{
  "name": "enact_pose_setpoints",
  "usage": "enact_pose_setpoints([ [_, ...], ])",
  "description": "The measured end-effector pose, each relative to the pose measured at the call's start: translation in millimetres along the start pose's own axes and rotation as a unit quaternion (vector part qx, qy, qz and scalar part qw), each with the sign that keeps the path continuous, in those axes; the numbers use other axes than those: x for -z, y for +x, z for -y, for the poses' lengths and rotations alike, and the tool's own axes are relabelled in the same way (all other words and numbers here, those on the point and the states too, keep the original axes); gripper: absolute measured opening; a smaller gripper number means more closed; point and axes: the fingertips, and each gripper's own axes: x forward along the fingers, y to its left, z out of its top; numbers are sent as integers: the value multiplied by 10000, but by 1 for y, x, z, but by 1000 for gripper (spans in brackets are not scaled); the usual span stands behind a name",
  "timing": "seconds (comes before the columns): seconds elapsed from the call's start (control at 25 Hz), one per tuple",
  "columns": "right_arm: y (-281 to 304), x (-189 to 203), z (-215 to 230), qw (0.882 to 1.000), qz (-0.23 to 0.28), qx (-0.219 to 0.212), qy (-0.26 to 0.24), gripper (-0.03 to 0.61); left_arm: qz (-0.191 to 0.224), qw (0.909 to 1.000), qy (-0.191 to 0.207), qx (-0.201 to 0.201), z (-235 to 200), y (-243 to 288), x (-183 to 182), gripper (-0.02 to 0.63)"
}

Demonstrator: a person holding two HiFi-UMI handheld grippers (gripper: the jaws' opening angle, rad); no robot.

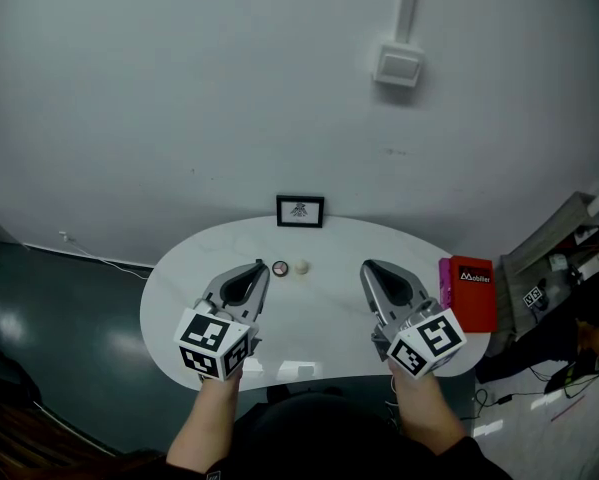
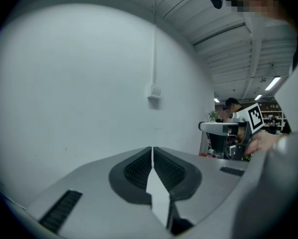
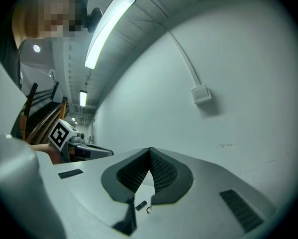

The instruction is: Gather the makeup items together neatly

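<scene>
On the white oval table (image 1: pixel 329 343) lie a small round compact (image 1: pixel 280 268) and a cream ball-shaped puff (image 1: pixel 302 266), side by side near the middle back. My left gripper (image 1: pixel 263 266) is shut and empty, its tip just left of the compact. My right gripper (image 1: pixel 367 266) is shut and empty too, to the right of the puff. In the left gripper view the jaws (image 2: pixel 152 149) meet against the bare wall. Below the closed jaws (image 3: pixel 149 149) in the right gripper view, a small dark stick (image 3: pixel 139 204) and a tiny ring (image 3: pixel 148 209) show on the table.
A small framed picture (image 1: pixel 299 211) stands at the table's back edge against the wall. A red box (image 1: pixel 474 291) and a pink item (image 1: pixel 445 282) lie at the right end. A chair and cables (image 1: pixel 564 268) crowd the floor to the right.
</scene>
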Motion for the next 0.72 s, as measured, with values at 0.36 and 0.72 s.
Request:
enact_pose_setpoints([
  [0.36,-4,5,5,9999,-55,-11,100,34,-32,10000,-63,61,5,6,5,21],
  [0.72,-2,5,9,9999,-68,-18,124,34,-32,9999,-59,87,5,11,2,21],
])
